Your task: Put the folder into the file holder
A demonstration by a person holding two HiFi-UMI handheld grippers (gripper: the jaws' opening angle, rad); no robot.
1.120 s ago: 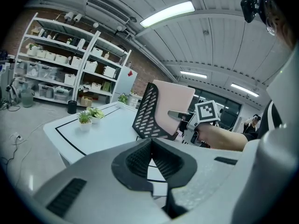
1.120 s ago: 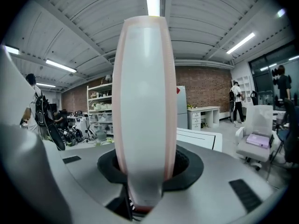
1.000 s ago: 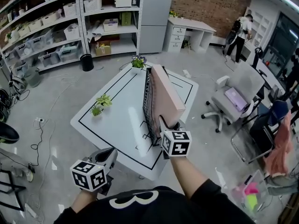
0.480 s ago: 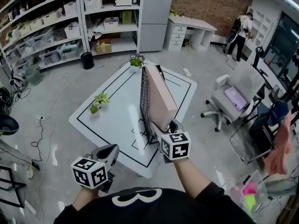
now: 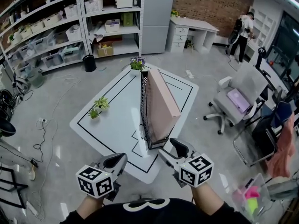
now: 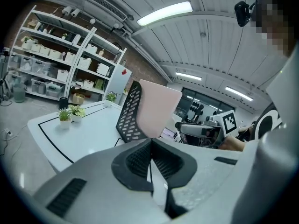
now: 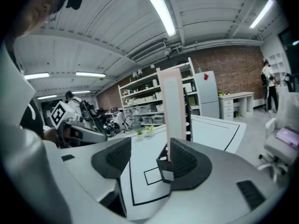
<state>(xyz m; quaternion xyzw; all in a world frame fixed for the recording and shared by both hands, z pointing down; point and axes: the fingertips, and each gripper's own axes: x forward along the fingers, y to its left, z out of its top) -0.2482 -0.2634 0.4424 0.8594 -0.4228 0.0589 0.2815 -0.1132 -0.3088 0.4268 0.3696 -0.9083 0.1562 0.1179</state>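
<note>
The pink folder (image 5: 161,101) stands upright in the black mesh file holder (image 5: 145,111) on the white table (image 5: 112,120). My right gripper (image 5: 171,149) is open just off the table's near edge, a short way back from the folder, with nothing between its jaws. In the right gripper view the folder (image 7: 175,101) rises beyond the open right gripper (image 7: 147,157), apart from both pads. My left gripper (image 5: 117,160) is shut and empty, off the table's near corner. From the left gripper (image 6: 150,143), the folder (image 6: 156,108) and holder (image 6: 128,113) show ahead.
Two small potted plants (image 5: 98,106) sit at the table's left and a flower pot (image 5: 137,63) at its far corner. An office chair (image 5: 233,97) stands to the right. Shelves (image 5: 70,27) line the back wall. A person (image 5: 241,31) stands far right.
My right gripper has opened, let go of the folder and drawn back toward me. The folder has settled upright in the holder. The left gripper has hardly moved.
</note>
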